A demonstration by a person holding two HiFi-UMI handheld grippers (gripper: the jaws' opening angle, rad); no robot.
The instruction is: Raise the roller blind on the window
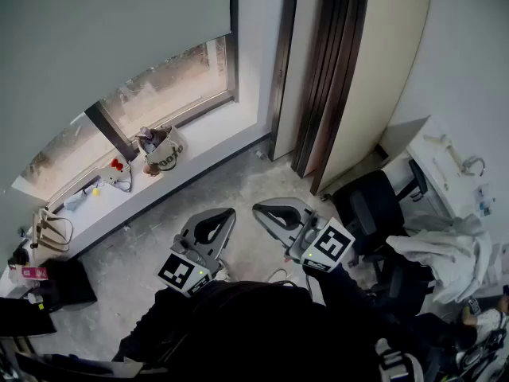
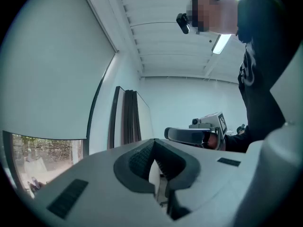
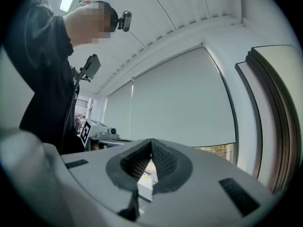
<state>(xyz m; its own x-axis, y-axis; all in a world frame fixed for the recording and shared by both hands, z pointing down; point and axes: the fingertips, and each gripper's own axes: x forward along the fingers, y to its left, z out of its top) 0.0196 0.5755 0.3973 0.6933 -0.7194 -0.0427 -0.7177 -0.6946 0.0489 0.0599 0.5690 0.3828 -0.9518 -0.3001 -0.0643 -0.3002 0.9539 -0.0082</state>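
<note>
The left claw (image 1: 225, 215) and right claw (image 1: 263, 208) are closed, empty; the pale grey fabric roller blind (image 1: 103, 30) hangs well apart at ten o'clock.

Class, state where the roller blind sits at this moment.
In the head view the roller blind fills the upper left, hanging over most of the window, left of the dark folded panels and above the windowsill.

bare floor (image 1: 215, 183) lies open ahead, up to the window sill (image 1: 213, 130). a bag (image 1: 165, 154) and small clutter crowd the sill's left part, under the half-lowered roller blind (image 1: 103, 30). an office chair (image 1: 370, 209) blocks the right.
</note>
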